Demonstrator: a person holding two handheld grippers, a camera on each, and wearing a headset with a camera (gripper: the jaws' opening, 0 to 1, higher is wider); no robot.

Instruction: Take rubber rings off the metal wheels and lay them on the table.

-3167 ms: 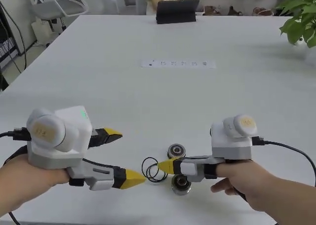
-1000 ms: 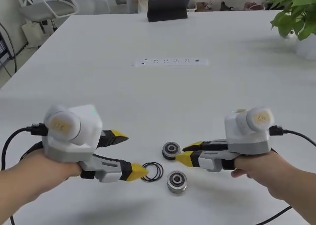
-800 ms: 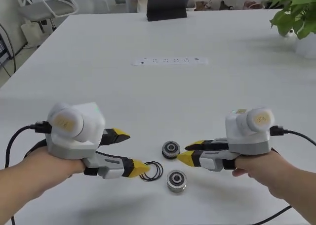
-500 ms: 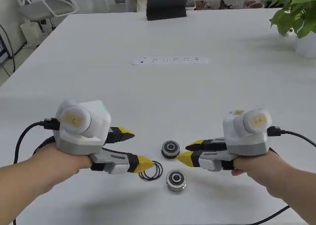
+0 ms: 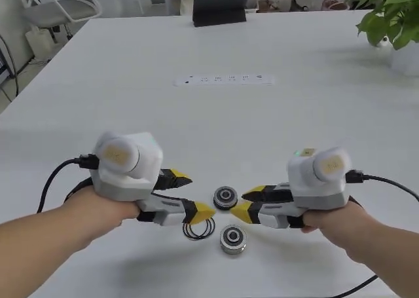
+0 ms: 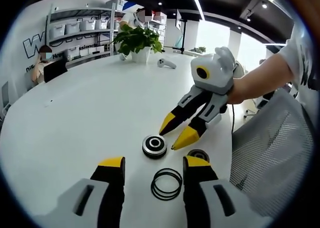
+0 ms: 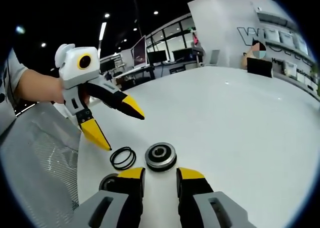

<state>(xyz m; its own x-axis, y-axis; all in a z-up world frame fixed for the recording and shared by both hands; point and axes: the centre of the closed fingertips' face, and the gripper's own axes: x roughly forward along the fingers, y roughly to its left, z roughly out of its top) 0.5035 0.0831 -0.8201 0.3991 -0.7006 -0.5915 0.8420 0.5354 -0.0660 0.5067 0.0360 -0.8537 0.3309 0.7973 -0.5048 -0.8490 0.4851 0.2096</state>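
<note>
Flanking the far wheel [image 5: 225, 197] with both claws spread: left claw [image 5: 198, 194] just left of it, right claw [image 5: 240, 204] just right. Pin wheel, pinch rubber only; avoid loose rings [image 5: 198, 228] before it on the bench [image 5: 294, 114].

- Our left hand [image 5: 98, 213] grips the left claw [image 5: 196, 194] low over the counter [image 5: 216, 128], close to its near edge. The forearm comes in from the lower left.
- The left claw's jaws point to the right and stand wide apart, with nothing between them.
- Our right hand [image 5: 330, 223] grips the right claw [image 5: 240, 204], with the forearm coming in from the lower right.
- Its jaws point to the left, parted more narrowly, and are also empty.
- The two claws face each other tip to tip, near but not touching.
</note>
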